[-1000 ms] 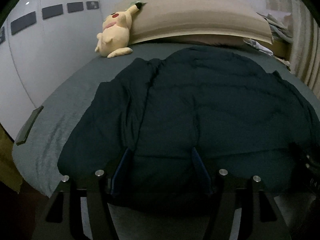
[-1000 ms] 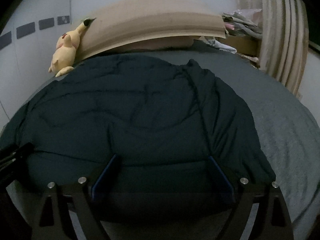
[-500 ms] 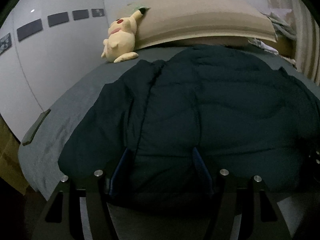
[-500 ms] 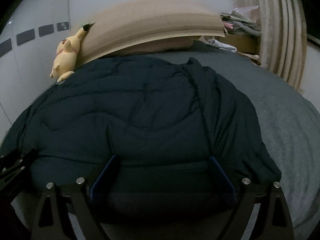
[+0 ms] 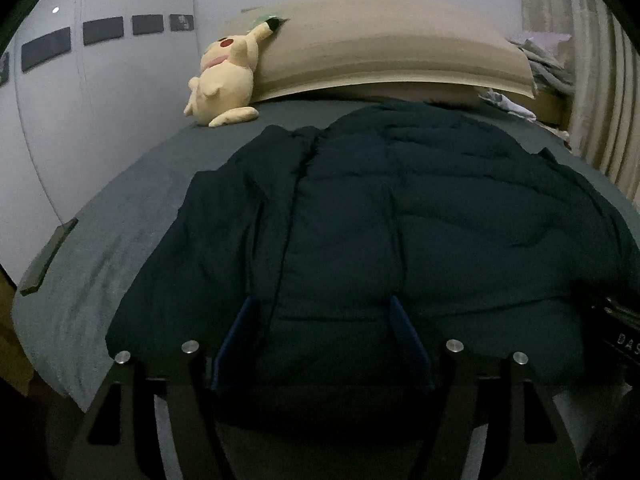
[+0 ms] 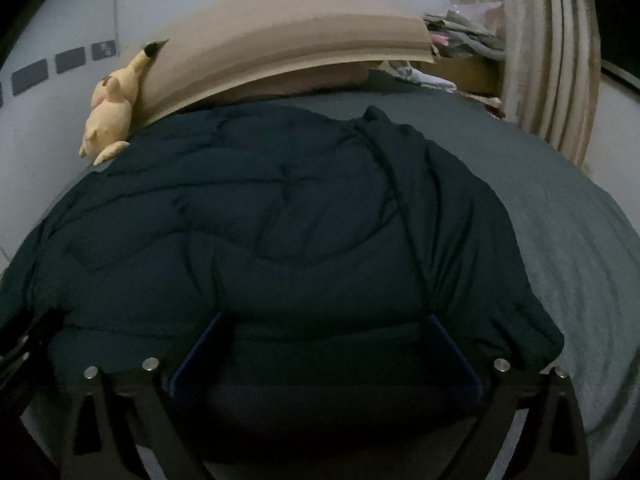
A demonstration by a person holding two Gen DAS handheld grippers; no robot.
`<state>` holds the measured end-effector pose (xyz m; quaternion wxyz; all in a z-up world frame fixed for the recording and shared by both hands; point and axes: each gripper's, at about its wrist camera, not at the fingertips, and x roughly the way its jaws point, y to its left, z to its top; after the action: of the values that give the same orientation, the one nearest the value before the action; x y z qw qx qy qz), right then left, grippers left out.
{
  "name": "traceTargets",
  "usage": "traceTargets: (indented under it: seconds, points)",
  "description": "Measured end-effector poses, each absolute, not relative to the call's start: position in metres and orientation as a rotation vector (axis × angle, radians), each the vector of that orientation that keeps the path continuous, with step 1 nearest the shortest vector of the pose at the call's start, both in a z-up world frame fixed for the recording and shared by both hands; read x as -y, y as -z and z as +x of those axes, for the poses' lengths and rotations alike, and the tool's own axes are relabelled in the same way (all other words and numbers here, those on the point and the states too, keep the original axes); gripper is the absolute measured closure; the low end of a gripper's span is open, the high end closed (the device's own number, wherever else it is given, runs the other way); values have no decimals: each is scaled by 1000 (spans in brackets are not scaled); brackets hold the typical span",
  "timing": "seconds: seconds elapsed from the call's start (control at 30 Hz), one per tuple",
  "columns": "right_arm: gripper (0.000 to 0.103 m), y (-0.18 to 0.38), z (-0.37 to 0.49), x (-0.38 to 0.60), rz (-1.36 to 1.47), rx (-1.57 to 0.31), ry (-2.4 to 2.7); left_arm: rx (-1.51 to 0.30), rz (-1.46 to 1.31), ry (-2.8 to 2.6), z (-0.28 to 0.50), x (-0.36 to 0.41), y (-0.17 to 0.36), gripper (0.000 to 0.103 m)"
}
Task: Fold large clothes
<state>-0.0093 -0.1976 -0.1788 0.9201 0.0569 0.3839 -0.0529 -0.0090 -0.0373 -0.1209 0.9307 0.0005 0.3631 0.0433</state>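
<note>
A dark navy puffy jacket point(image 5: 400, 220) lies spread flat on the grey bed point(image 5: 120, 220), its hem toward me. My left gripper point(image 5: 322, 302) is at the hem's left part, jaws opening, with padded fabric bulging between the blue fingers. In the right wrist view the jacket point(image 6: 280, 220) fills the middle. My right gripper point(image 6: 326, 317) stands at the hem's right part, jaws opening very wide, with the hem between them and no visible squeeze on it. Each gripper shows at the edge of the other's view.
A yellow plush toy point(image 5: 226, 76) leans on the tan headboard point(image 5: 380, 48) at the far left. A pile of clutter point(image 5: 540, 52) and a striped curtain point(image 6: 552, 60) are at the far right. A dark flat object point(image 5: 48, 256) lies on the bed's left edge. Bare sheet point(image 6: 560, 220) shows to the right.
The fingers of both grippers have spread a little wider around the hem. The jacket has stayed in place on the bed, and both views have barely shifted.
</note>
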Motion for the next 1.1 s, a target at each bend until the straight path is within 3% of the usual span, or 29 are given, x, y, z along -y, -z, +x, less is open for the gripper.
traceTargets:
  seconds: [0.73, 0.93, 1.1]
  points:
    - [0, 167, -6, 196, 121, -864, 121, -777, -14, -31, -13, 32, 111, 28]
    - [0, 126, -1, 186, 104, -735, 75, -770, -29, -65, -3, 35, 79, 28]
    - [0, 96, 72, 185, 119, -789, -23, -773, 0, -55, 52, 51, 52, 27]
